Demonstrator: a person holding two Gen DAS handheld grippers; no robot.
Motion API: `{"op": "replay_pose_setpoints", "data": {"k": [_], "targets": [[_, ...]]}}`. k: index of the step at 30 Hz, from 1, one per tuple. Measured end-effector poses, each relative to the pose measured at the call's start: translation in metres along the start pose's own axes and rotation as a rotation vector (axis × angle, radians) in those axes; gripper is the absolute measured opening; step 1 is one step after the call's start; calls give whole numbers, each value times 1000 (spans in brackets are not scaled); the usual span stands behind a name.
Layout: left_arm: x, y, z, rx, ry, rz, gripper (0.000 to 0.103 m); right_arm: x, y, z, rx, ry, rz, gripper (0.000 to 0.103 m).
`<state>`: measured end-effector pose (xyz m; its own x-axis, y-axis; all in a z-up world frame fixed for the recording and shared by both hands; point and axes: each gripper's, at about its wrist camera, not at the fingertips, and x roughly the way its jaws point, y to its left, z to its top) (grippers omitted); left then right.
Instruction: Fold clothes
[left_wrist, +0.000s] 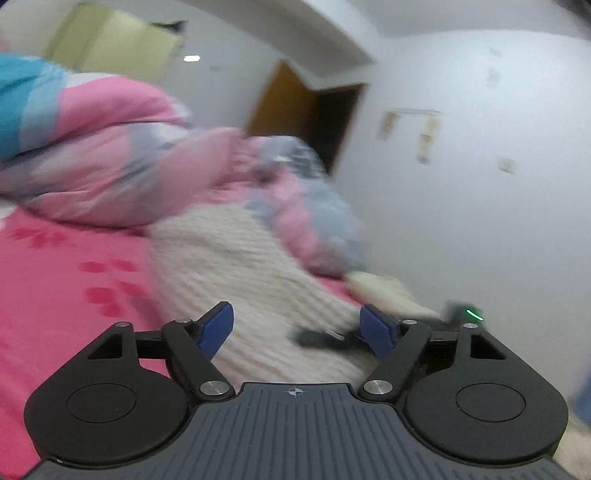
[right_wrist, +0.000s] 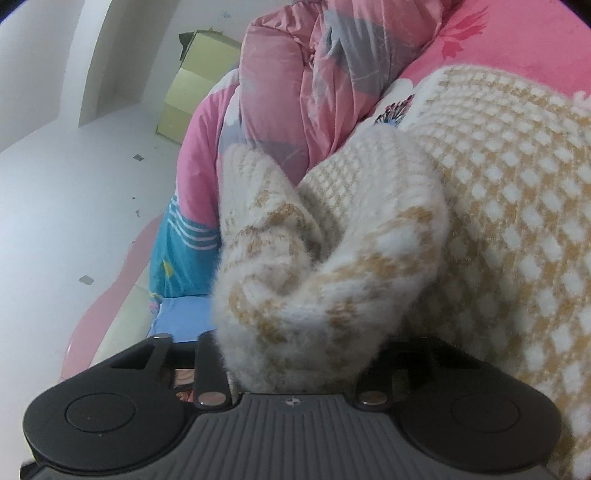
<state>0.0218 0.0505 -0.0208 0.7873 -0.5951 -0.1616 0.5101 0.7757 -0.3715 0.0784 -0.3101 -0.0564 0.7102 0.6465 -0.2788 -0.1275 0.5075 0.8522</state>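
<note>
A cream-and-tan knitted sweater (right_wrist: 498, 192) lies on a bed with a pink sheet (left_wrist: 55, 295), beside a bunched pink quilt (left_wrist: 110, 147). The right gripper (right_wrist: 295, 369) has a bundled sleeve or hem of the sweater (right_wrist: 325, 266) between its jaws, apparently clamped, though wool hides the fingertips. The left gripper (left_wrist: 297, 326) hovers above the sweater, jaws spread and empty. A fold seems underway; next, the held part needs carrying across the body and laying flat.
</note>
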Motion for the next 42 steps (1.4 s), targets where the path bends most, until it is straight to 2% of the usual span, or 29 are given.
{"op": "replay_pose_setpoints", "data": {"k": [7, 8, 13, 15, 18, 19, 20, 24, 29, 32, 42], "targets": [[91, 58, 38, -79, 116, 388, 76, 0, -1, 1, 2, -13, 17, 34], [105, 66, 42, -107, 128, 411, 76, 0, 0, 1, -3, -14, 18, 35], [176, 100, 55, -308, 147, 390, 77, 4, 1, 6, -23, -17, 37, 36], [195, 106, 55, -358, 134, 382, 84, 7, 1, 7, -40, -34, 48, 36], [204, 108, 46, -389, 119, 364, 87, 7, 6, 6, -117, -67, 37, 29], [203, 105, 44, -384, 114, 361, 87, 6, 9, 5, -153, -80, 29, 24], [202, 101, 42, -371, 109, 359, 87, 2, 12, 3, -187, -94, 23, 19], [203, 84, 47, -283, 94, 365, 87, -11, 25, -5, -321, -148, 1, 13], [217, 44, 59, -70, 119, 373, 87, -26, 35, -11, -428, -200, -13, 12], [227, 17, 65, 47, 142, 340, 87, -37, 35, -11, -444, -229, -16, 12], [261, -63, 55, 442, 244, 339, 86, -66, 11, -9, -337, -272, -7, 12]]}}
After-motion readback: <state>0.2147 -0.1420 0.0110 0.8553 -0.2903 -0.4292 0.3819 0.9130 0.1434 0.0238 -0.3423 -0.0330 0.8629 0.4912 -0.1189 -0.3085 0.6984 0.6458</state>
